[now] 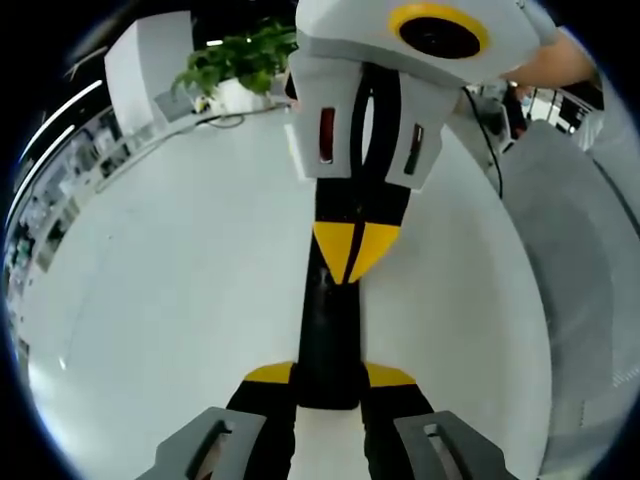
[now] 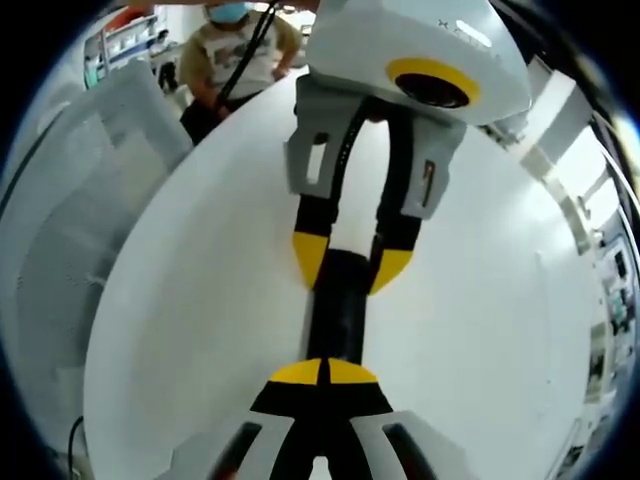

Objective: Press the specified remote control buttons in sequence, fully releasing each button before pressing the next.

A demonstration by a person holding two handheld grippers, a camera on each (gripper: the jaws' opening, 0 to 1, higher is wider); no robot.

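A long black remote point(image 1: 326, 330) lies over the white table point(image 1: 180, 300). My left gripper point(image 1: 330, 376) is shut on its near end, one yellow-tipped jaw on each side. My right gripper point(image 1: 355, 250) comes in from the top, shut, its joined yellow tips resting on the remote's far part. In the right gripper view, that same shut gripper point(image 2: 325, 372) sits on the remote point(image 2: 340, 310), and the left gripper point(image 2: 350, 262) clamps the remote's far end from above. The buttons are hidden under the tips.
A potted green plant point(image 1: 240, 60) and a cable point(image 1: 490, 140) stand at the table's far side. A grey padded surface point(image 1: 580, 260) borders the table. A person point(image 2: 235, 50) stands beyond the table edge. Shelves point(image 1: 60, 190) line the wall.
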